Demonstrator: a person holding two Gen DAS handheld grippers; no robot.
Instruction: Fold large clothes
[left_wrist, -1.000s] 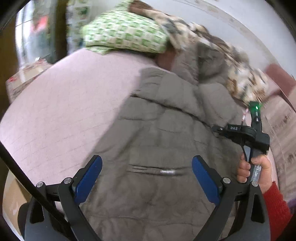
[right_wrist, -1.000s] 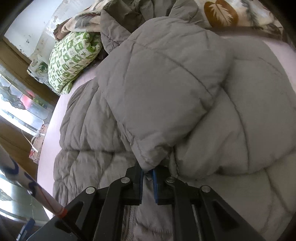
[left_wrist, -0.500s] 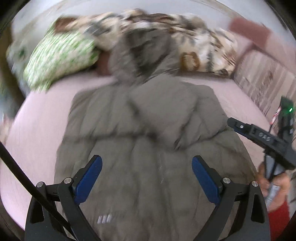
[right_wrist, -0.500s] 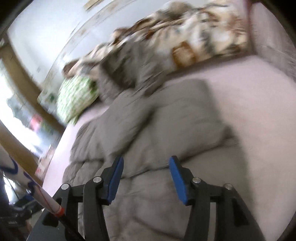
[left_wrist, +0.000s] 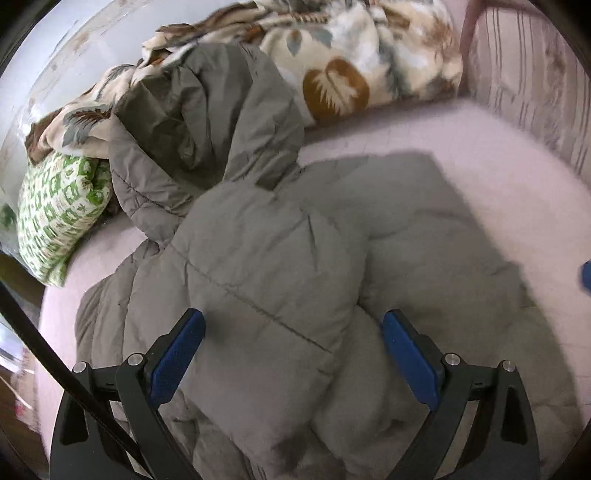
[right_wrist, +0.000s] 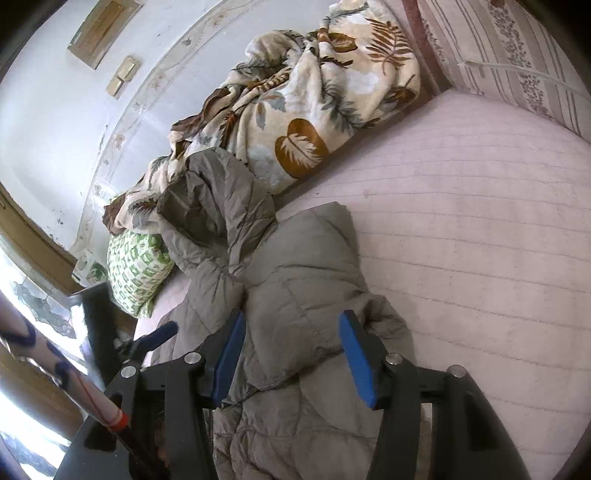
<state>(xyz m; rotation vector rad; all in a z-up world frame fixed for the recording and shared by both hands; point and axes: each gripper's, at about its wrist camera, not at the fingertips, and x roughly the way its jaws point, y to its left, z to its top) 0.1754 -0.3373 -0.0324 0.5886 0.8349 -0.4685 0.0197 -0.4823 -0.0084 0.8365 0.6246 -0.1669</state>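
Both my left gripper (left_wrist: 291, 354) and right gripper (right_wrist: 291, 354) hang wide open and empty over the grey coat (left_wrist: 266, 273) on the bed (right_wrist: 480, 206), one sleeve (right_wrist: 306, 273) folded across, hood and hem folds probably left.

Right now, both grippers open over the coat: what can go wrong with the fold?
1. The sleeve folded across the coat is puffy and held by nothing; it may spring back open.
2. The hood lies bunched against the blanket and pillow, so lifting it may drag them along.
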